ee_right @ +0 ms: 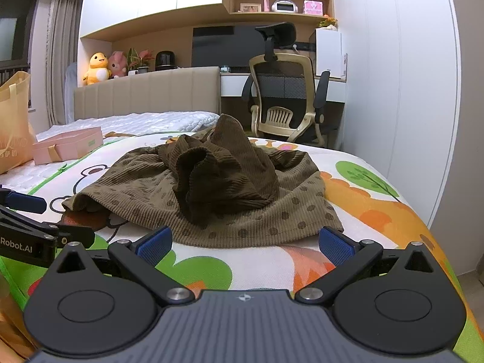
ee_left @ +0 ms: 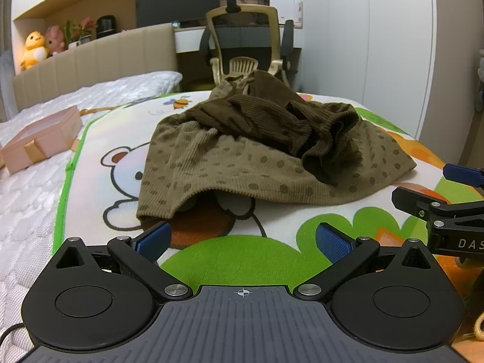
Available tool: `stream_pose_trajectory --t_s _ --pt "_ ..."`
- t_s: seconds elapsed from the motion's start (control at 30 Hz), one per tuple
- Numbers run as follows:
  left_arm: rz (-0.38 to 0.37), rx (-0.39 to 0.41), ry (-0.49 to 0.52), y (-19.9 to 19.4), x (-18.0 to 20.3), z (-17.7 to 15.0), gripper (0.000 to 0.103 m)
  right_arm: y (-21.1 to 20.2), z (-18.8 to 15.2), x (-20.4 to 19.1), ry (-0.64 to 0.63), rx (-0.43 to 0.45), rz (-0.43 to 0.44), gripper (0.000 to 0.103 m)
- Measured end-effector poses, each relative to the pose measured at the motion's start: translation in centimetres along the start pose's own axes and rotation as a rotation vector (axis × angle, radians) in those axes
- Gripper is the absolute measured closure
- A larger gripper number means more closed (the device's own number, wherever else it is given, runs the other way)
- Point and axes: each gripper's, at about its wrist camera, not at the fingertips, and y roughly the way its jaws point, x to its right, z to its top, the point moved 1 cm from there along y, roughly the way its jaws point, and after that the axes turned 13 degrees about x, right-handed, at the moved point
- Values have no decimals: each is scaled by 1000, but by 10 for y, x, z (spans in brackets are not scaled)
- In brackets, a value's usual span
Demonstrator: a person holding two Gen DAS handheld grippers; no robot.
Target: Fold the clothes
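A brown ribbed garment with dark dots (ee_left: pixel 242 157) lies crumpled in a heap on a cartoon-print mat (ee_left: pixel 230 251) on the bed; it also shows in the right wrist view (ee_right: pixel 217 193). My left gripper (ee_left: pixel 242 240) is open and empty, just in front of the garment's near left hem. My right gripper (ee_right: pixel 245 243) is open and empty, at the garment's near right hem. The right gripper shows at the right edge of the left wrist view (ee_left: pixel 447 199). The left gripper shows at the left edge of the right wrist view (ee_right: pixel 36 224).
A pink gift box (ee_left: pixel 39 142) sits on the white mattress (ee_left: pixel 27 227) to the left. A yellow bag (ee_right: pixel 13 121) stands further left. A headboard (ee_right: pixel 145 93), an office chair (ee_right: pixel 284 96) and a desk stand behind the bed. White wardrobe doors (ee_right: pixel 408 90) are on the right.
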Motion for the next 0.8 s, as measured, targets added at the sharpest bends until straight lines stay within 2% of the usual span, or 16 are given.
stream_pose_trajectory --t_s 0.8 --pt "10 6 -3 -3 -1 1 0 1 -1 0 4 -6 5 0"
